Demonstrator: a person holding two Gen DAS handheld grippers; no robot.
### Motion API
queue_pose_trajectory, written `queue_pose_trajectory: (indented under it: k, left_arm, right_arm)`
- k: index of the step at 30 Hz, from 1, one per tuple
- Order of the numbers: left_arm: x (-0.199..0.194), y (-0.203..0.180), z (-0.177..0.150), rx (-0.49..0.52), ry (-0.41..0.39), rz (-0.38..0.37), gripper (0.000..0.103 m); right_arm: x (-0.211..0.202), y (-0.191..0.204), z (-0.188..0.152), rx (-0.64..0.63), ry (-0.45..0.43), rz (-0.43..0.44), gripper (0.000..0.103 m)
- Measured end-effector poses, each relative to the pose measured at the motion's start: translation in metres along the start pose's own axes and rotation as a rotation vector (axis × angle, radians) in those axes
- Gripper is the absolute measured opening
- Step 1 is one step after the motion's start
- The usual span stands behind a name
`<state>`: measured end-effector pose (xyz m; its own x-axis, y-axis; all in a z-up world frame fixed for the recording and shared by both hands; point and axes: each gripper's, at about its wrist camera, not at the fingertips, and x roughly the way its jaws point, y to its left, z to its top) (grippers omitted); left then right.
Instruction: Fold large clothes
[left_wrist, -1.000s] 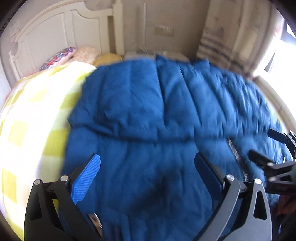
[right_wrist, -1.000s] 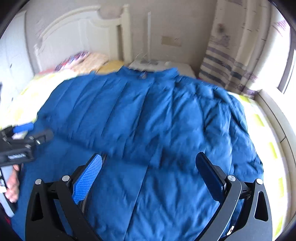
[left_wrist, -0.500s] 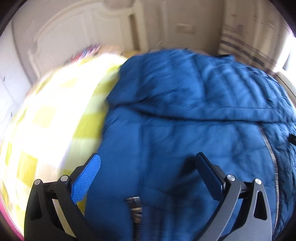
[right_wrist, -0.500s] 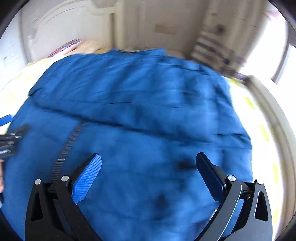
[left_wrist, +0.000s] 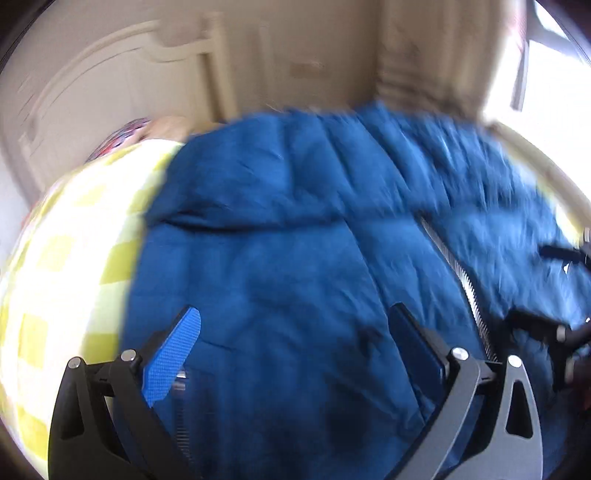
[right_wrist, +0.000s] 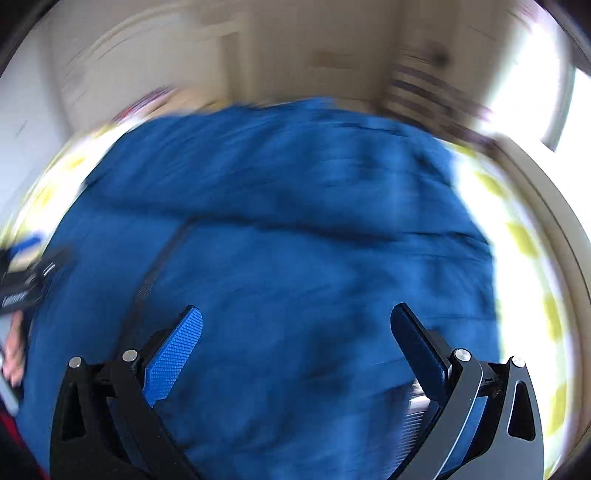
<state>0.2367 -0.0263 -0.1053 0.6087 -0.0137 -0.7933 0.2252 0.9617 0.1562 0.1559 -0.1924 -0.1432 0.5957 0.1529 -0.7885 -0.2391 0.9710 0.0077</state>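
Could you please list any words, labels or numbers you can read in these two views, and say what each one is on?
No text can be read for certain.
White lettering on the left tool, seen at the left edge of the right wrist view: too blurred to read.
The blue jacket, the yellow checked bedcover and the headboard: no writing visible.

Jacket (left_wrist: 295, 258) on bed (left_wrist: 74, 258) (headboard (left_wrist: 110, 85) behind).

Cream headboard (left_wrist: 122, 74), beige wall (left_wrist: 303, 48), bright window (right_wrist: 532, 85) right.
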Motion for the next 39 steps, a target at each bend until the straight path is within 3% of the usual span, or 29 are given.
queue_pose_trajectory:
  k: [2,5,9,12,14,15,16,20,24,28,32,39]
  left_arm:
    - [0.007,-0.002,0.000,-0.009,0.013,-0.009,0.101]
    - [0.008,0.013,-0.004,-0.070,0.029,-0.061,0.101]
    - [-0.010,0.033,-0.014,-0.153,-0.036,0.055,0.101]
    - [-0.014,0.065,-0.025,-0.299,-0.026,0.117,0.101]
    - [-0.005,0.086,-0.032,-0.413,0.030,0.079,0.100]
    - [-0.003,0.092,-0.034,-0.445,0.039,0.055,0.100]
    - [-0.005,0.094,-0.035,-0.458,0.031,0.056,0.100]
    - [-0.028,0.077,-0.035,-0.365,-0.035,0.082,0.100]
    - [-0.057,0.037,-0.044,-0.200,-0.081,-0.012,0.101]
    - [-0.042,-0.005,-0.059,0.005,0.022,0.033,0.101]
    - [-0.033,0.005,-0.056,-0.076,0.056,-0.029,0.101]
    - [-0.069,0.031,-0.079,-0.163,-0.020,0.022,0.101]
  right_arm:
    - [0.013,0.024,-0.009,-0.088,0.038,-0.007,0.098]
    - [0.014,0.013,-0.009,-0.037,0.045,0.013,0.098]
    - [-0.002,-0.010,-0.008,0.037,-0.006,-0.069,0.098]
    - [-0.014,-0.050,-0.014,0.146,-0.045,-0.219,0.098]
    - [-0.013,-0.086,-0.024,0.265,-0.021,-0.305,0.098]
    - [-0.010,-0.100,-0.029,0.320,0.002,-0.297,0.098]
    - [-0.008,-0.115,-0.035,0.391,0.009,-0.222,0.098]
    - [-0.022,-0.108,-0.034,0.363,-0.044,-0.242,0.098]
    - [-0.040,-0.051,-0.038,0.159,-0.079,-0.106,0.098]
    - [-0.032,0.012,-0.056,-0.073,-0.012,0.046,0.098]
    - [-0.022,0.020,-0.062,-0.071,0.023,0.049,0.098]
    - [-0.052,-0.001,-0.081,-0.013,-0.020,-0.027,0.098]
